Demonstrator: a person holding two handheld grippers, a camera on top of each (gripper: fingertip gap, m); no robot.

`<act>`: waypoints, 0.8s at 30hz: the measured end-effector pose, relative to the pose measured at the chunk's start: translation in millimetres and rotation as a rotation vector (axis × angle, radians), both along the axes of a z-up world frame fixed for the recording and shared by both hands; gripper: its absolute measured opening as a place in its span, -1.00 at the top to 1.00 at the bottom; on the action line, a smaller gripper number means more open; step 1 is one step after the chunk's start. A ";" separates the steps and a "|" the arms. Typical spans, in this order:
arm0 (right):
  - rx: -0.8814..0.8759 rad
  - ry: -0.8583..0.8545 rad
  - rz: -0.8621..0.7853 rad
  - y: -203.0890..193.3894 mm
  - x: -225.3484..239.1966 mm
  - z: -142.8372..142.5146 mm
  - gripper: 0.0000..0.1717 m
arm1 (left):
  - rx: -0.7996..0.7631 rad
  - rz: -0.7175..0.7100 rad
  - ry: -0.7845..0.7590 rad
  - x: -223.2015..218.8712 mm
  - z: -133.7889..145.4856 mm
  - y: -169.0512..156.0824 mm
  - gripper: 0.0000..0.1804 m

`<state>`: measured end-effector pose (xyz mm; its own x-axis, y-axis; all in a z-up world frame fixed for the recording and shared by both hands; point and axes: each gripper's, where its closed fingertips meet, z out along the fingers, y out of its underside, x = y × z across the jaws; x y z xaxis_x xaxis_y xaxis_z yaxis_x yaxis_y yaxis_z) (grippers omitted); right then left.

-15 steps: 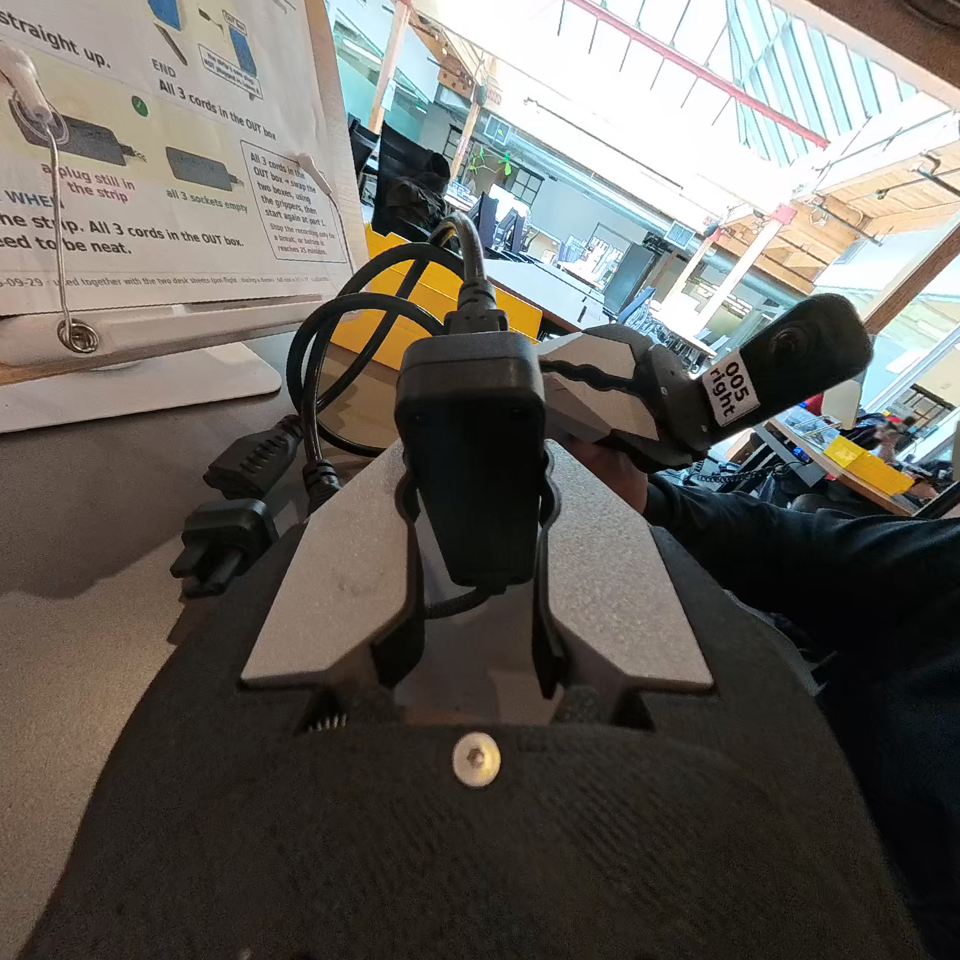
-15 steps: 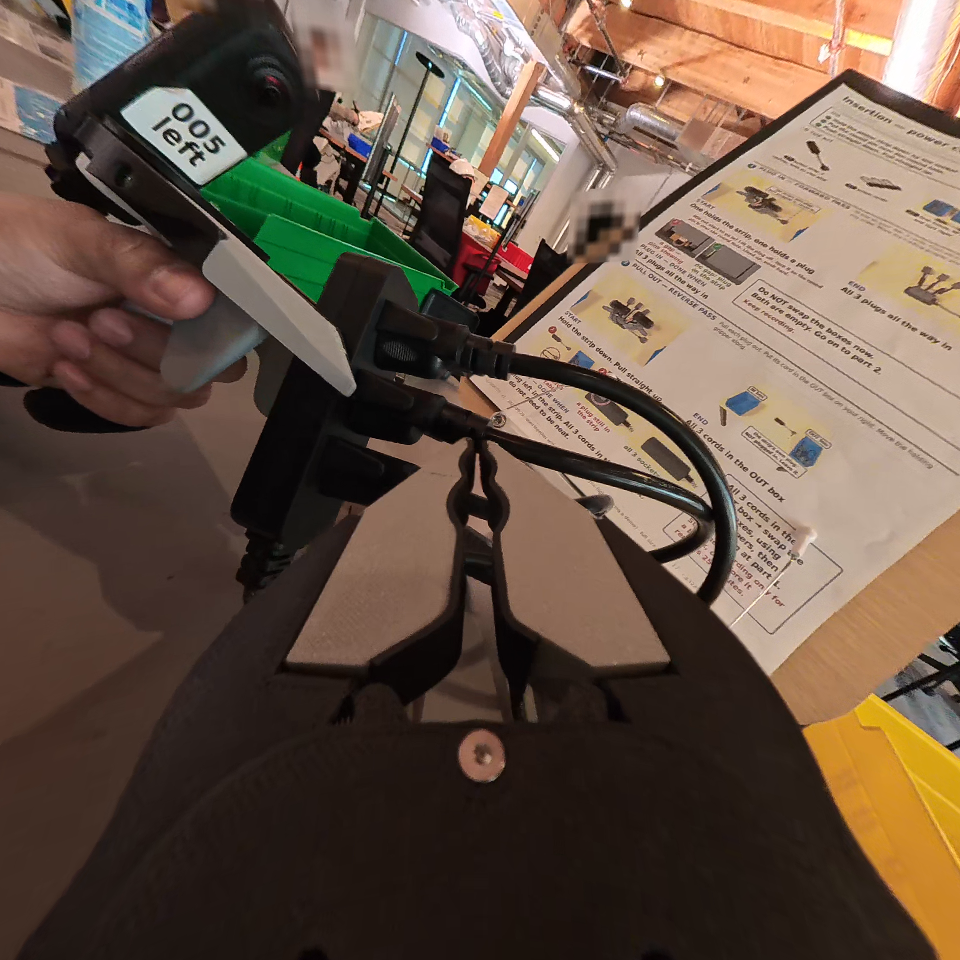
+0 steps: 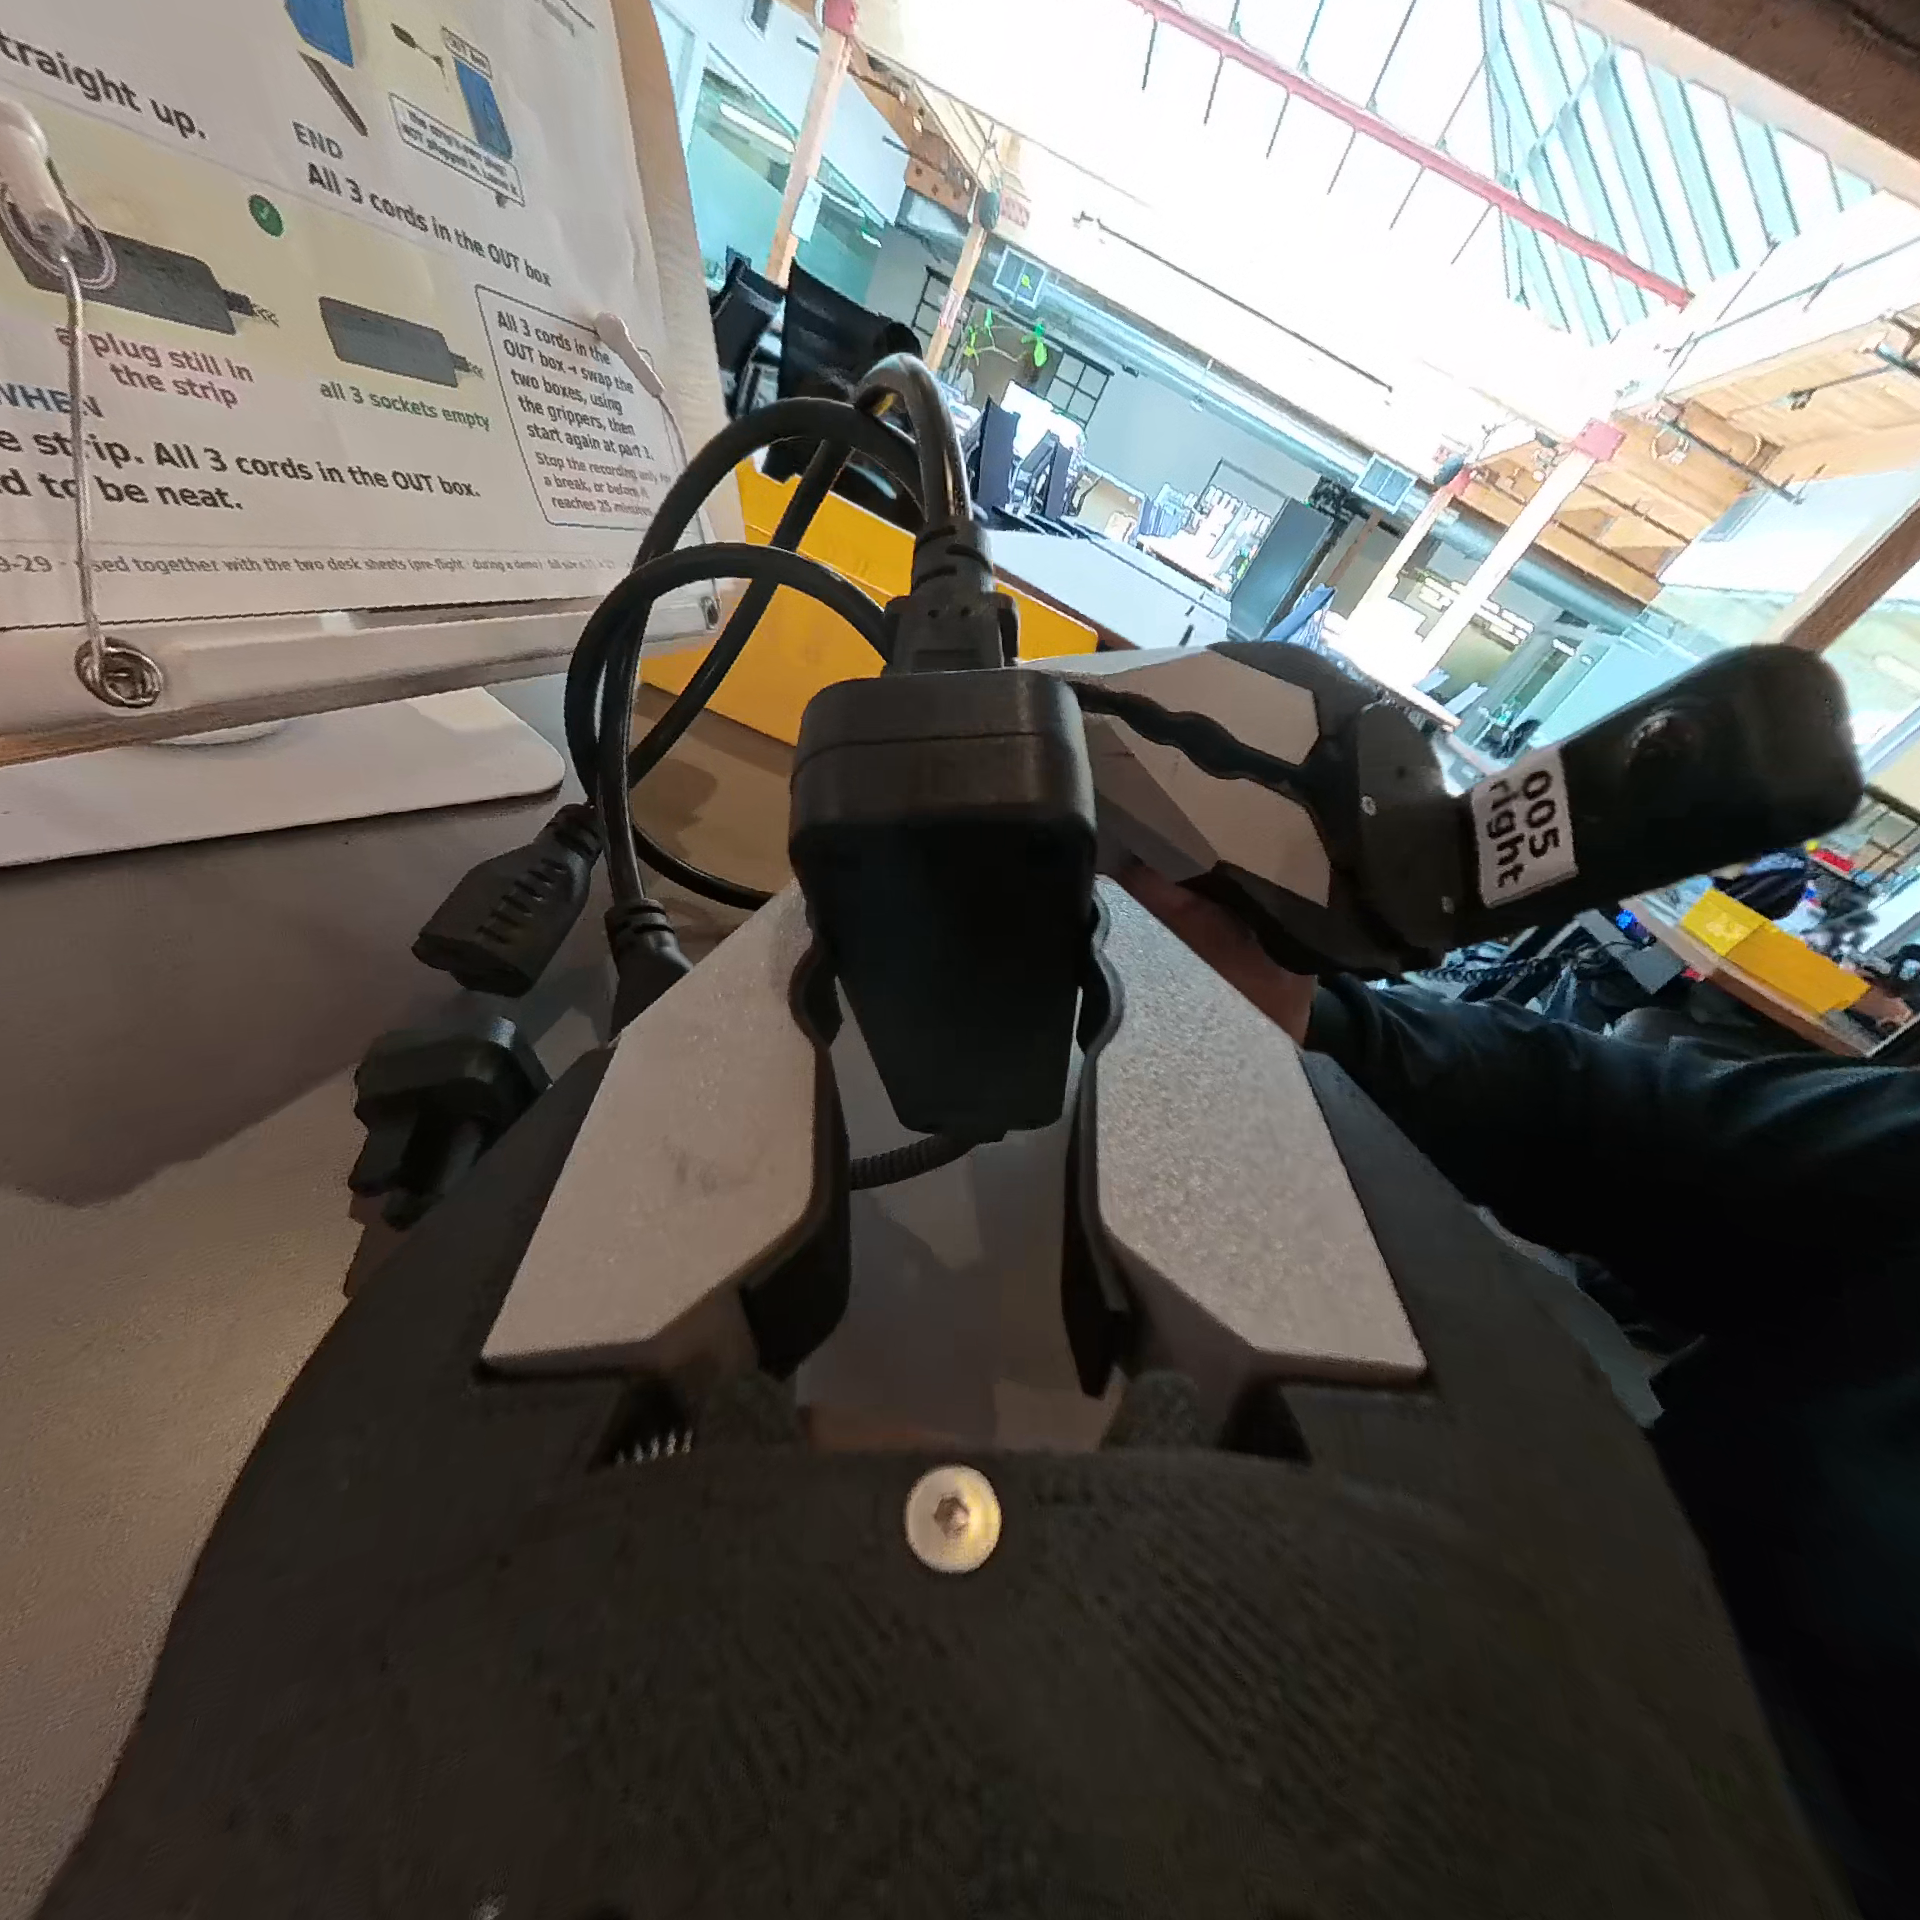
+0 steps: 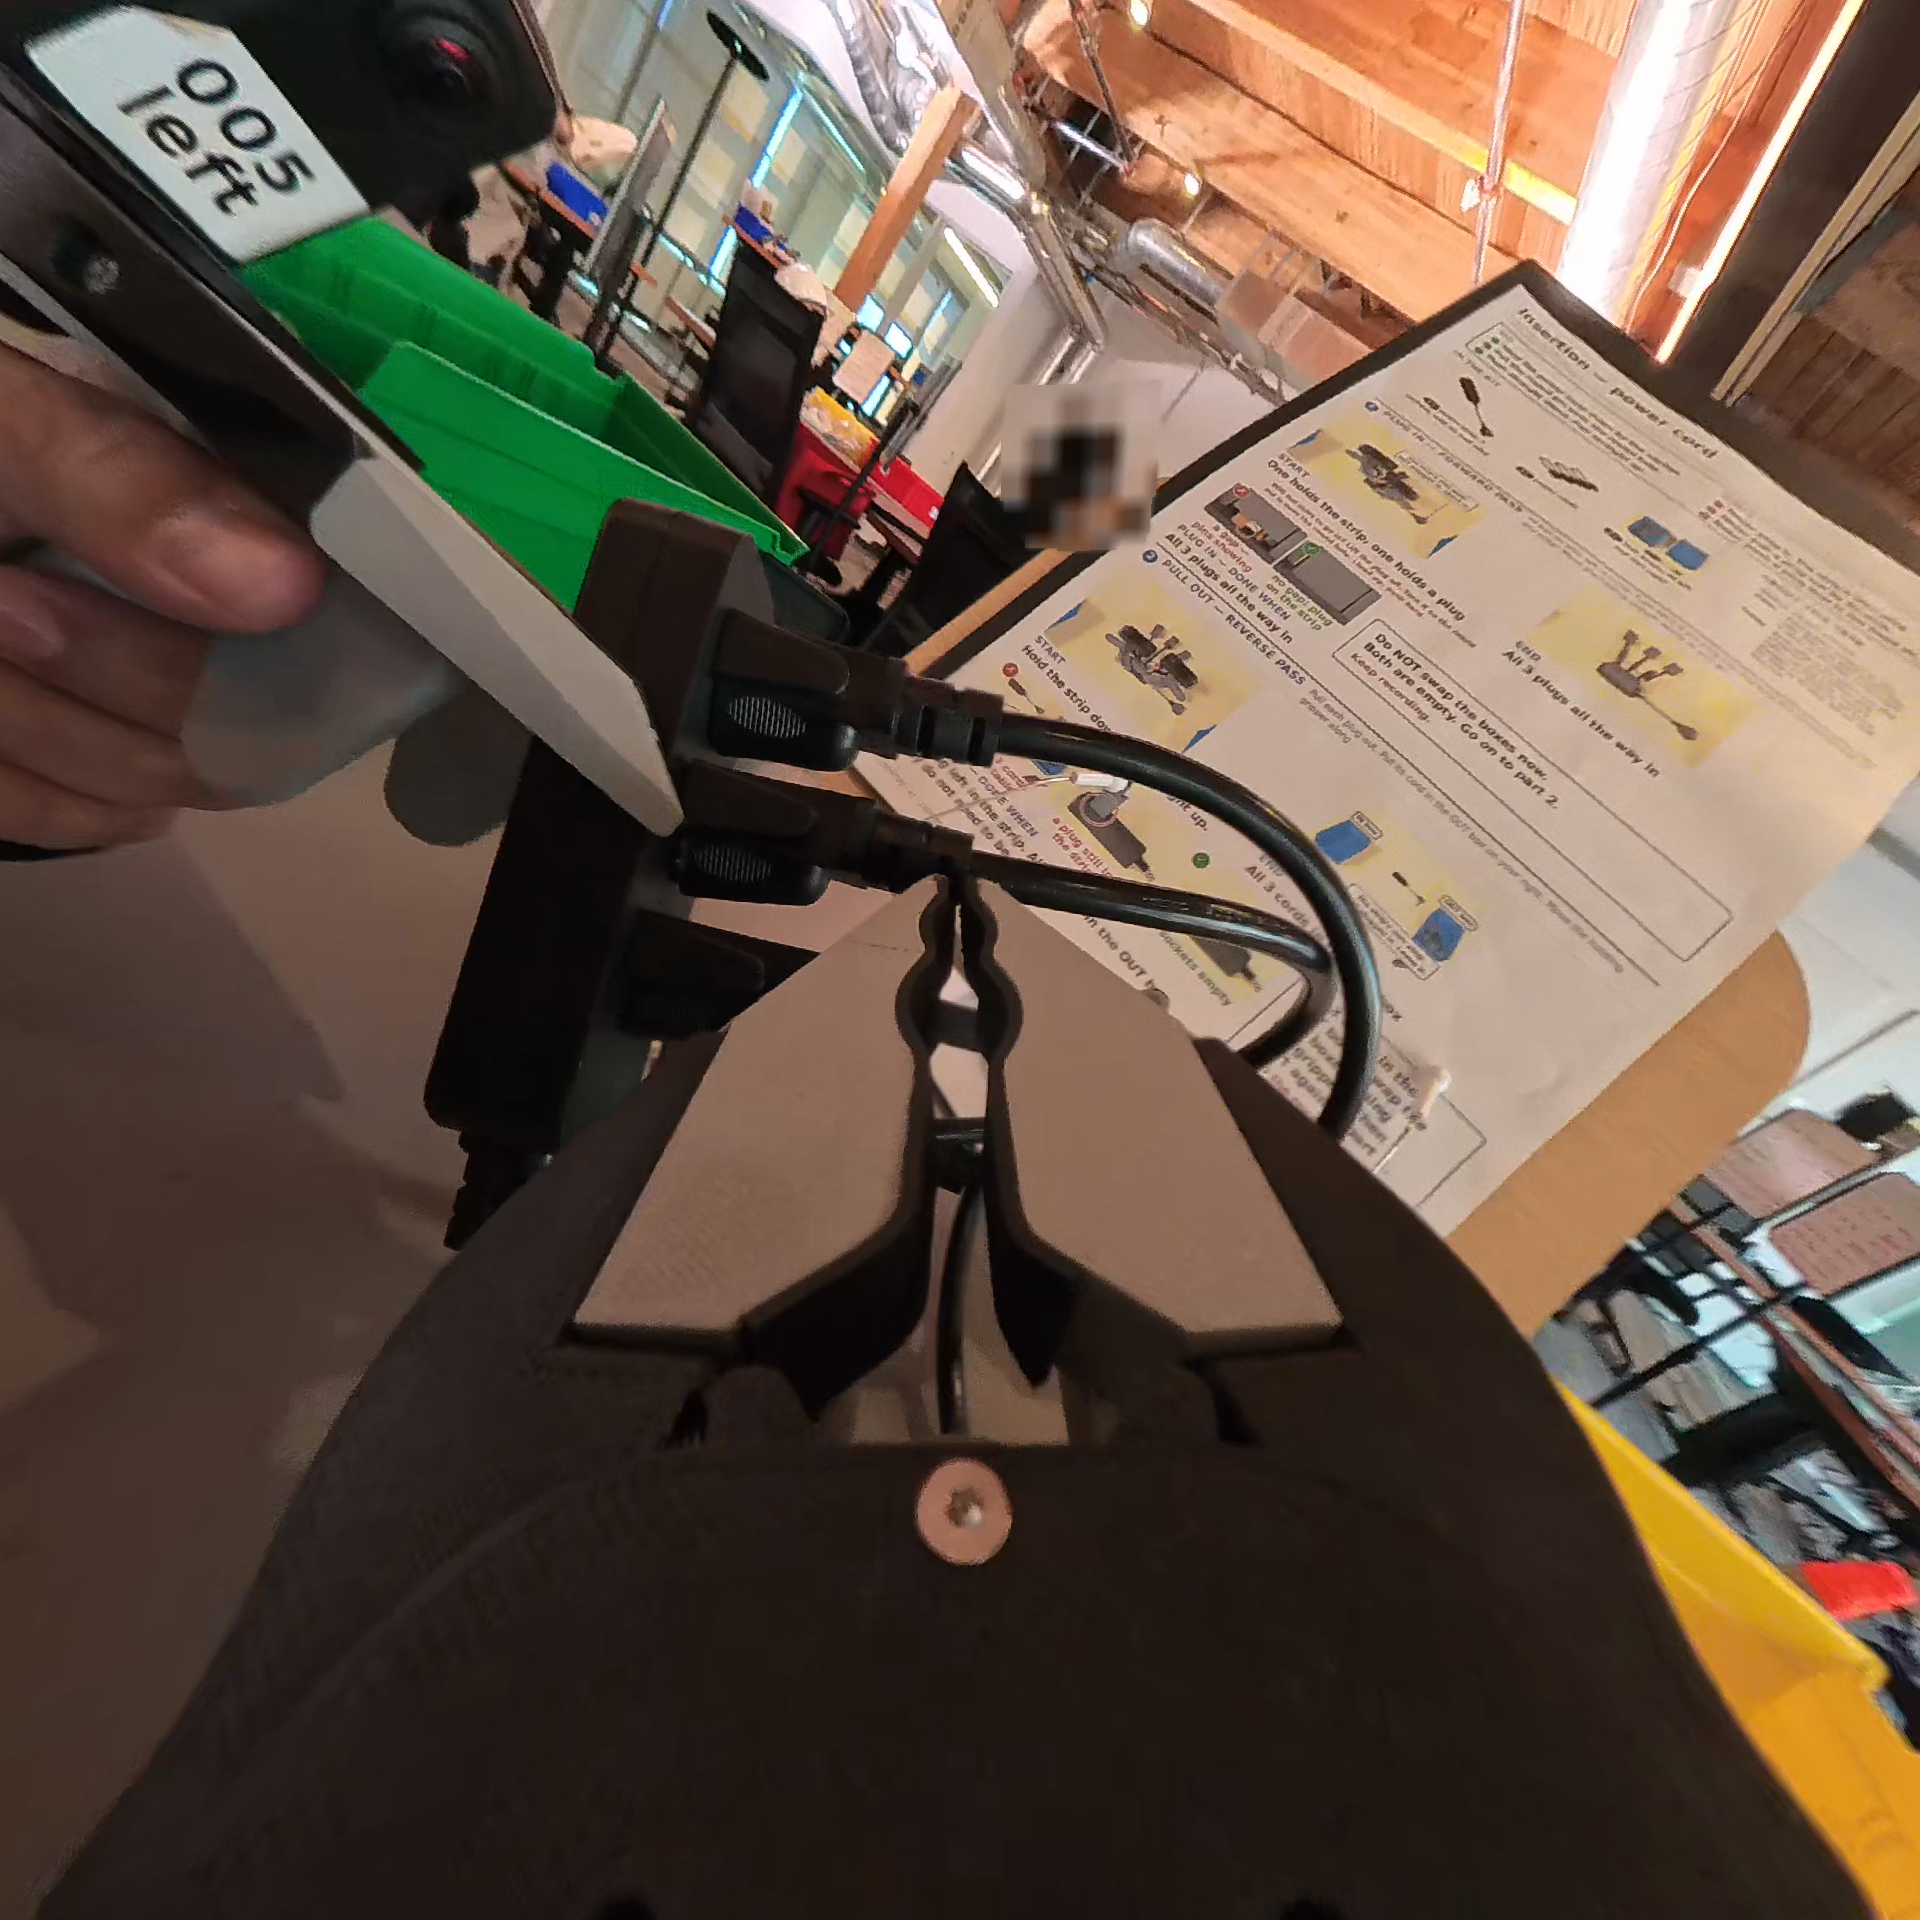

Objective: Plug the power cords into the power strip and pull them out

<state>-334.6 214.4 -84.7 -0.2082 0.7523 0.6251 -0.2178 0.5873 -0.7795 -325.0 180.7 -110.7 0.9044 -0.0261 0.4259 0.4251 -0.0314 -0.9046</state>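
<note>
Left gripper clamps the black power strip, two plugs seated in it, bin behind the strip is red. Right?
One thing is off: the bin behind the power strip is green, not red, as the right wrist view shows. The left gripper does clamp the black strip, with two plugs seated in it.

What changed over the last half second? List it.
Nothing visibly moved, and nothing was taken hold of or let go. The left gripper still clamps the power strip, the right gripper stays shut by the plugs, and the cords stay plugged in.
</note>
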 end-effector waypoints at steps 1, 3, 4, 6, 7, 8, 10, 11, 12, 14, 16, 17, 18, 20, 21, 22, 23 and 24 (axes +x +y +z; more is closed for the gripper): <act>0.022 0.016 -0.019 1.5 -1.6 1.3 1.00 | 0.004 0.002 -0.007 -1.1 0.5 0.1 0.51; -0.006 0.118 -0.181 36.5 -6.9 21.8 1.00 | -0.019 -0.029 0.006 2.7 -3.7 -2.6 0.52; -0.098 0.091 -0.193 56.1 -9.4 27.2 1.00 | -0.015 -0.033 0.016 5.0 -3.2 -3.5 0.52; -0.332 -0.030 -0.064 69.7 -11.2 25.4 1.00 | -0.006 -0.027 0.026 6.3 -1.6 -1.8 0.52; -0.395 -0.077 -0.021 70.8 -10.8 20.9 1.00 | -0.002 -0.025 0.018 5.2 -1.4 -0.3 0.52; -0.434 -0.116 0.014 69.1 -9.2 16.5 1.00 | 0.002 -0.025 0.010 3.9 -1.2 0.3 0.52; -0.477 -0.152 0.107 59.4 -0.5 17.2 1.00 | 0.006 -0.028 0.002 1.5 -1.5 -1.2 0.52; -0.478 -0.155 0.131 56.7 2.9 18.7 1.00 | 0.010 -0.029 0.002 0.4 -1.3 -2.6 0.52; -0.473 -0.170 0.146 55.0 4.5 17.7 1.00 | 0.015 -0.036 0.004 -0.1 -1.2 -3.8 0.52; -0.507 -0.261 0.202 48.0 5.0 8.2 1.00 | 0.022 -0.051 0.000 -1.4 -2.0 -5.4 0.51; -0.609 -0.386 0.312 35.2 6.4 -1.9 1.00 | 0.034 -0.060 -0.016 -2.9 -2.3 -6.7 0.51; -0.657 -0.439 0.355 30.5 6.3 -6.7 1.00 | 0.038 -0.062 -0.017 -3.4 -2.2 -7.4 0.51; -0.692 -0.488 0.377 28.0 4.8 -12.5 1.00 | 0.041 -0.065 -0.013 -3.6 -1.9 -8.1 0.51; -0.734 -0.555 0.380 27.2 0.3 -22.8 0.84 | 0.041 -0.068 -0.009 -4.3 -1.7 -9.6 0.51; -0.753 -0.565 0.397 25.7 -0.1 -23.9 0.81 | 0.042 -0.070 -0.013 -4.6 -1.5 -10.1 0.51; -0.783 -0.568 0.417 23.6 -0.4 -23.6 0.81 | 0.043 -0.078 -0.023 -4.3 -1.9 -10.0 0.51; -0.818 -0.573 0.438 20.3 -1.2 -23.6 0.79 | 0.042 -0.089 -0.031 -3.8 -2.9 -9.7 0.51; -0.847 -0.596 0.458 15.4 -2.4 -26.4 0.74 | 0.041 -0.101 -0.034 -3.1 -3.9 -9.4 0.51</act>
